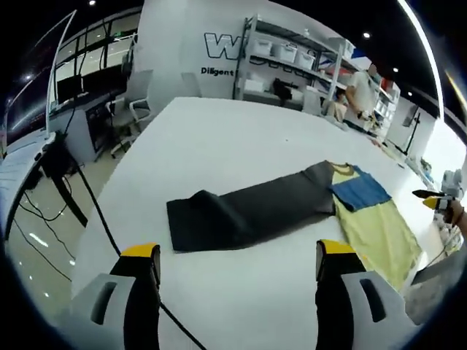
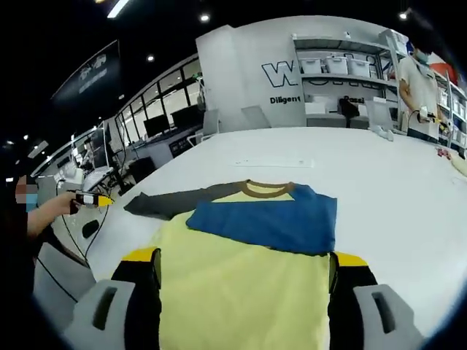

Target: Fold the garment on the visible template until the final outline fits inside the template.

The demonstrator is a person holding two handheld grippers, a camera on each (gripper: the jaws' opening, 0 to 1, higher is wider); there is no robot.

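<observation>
Lying flat: one garment (image 2: 241,255) | one table (image 1: 219,138) | two open grippers (image 1: 239,266) (image 2: 244,273)

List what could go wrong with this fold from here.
1. The grey sleeve trails far out from the yellow shirt and is already rumpled; folding it in may bunch it.
2. The blue fold lies askew, so the outline could end up crooked.
3. The shirt's hem lies near the table edge in the left gripper view; a pull may drag it off.
</observation>
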